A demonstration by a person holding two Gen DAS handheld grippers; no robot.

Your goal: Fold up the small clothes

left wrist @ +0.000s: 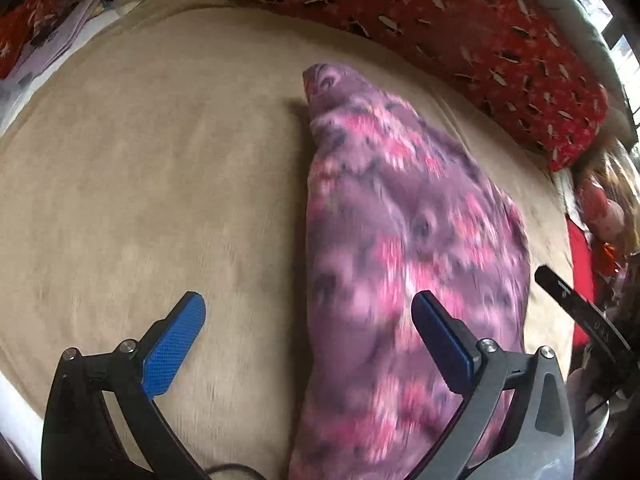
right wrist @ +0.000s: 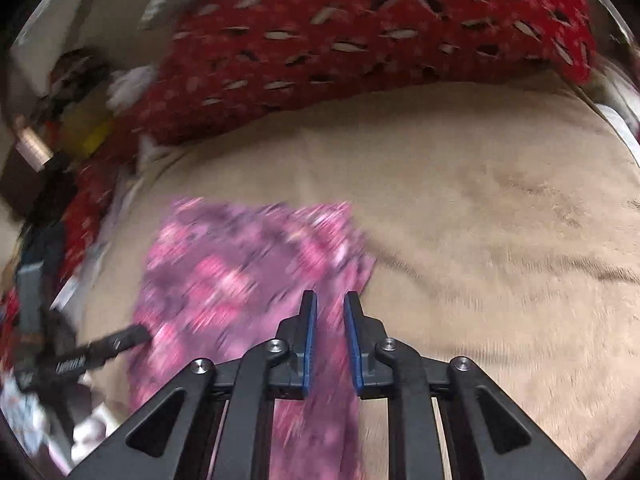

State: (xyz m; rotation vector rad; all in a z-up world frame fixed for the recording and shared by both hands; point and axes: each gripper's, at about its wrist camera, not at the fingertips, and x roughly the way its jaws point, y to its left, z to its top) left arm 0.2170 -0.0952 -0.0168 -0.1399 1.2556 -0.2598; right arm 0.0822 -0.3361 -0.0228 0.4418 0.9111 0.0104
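The purple flowery cloth [left wrist: 412, 248] lies in a long strip on the tan fuzzy blanket [left wrist: 160, 184]. Best to pinch an end and lay it over flat. The left tongs [left wrist: 308, 320] are spread wide. The right tongs [right wrist: 331, 312] are nearly together above the cloth, gripping nothing I can see. A red patterned blanket [right wrist: 360, 32] lies behind.
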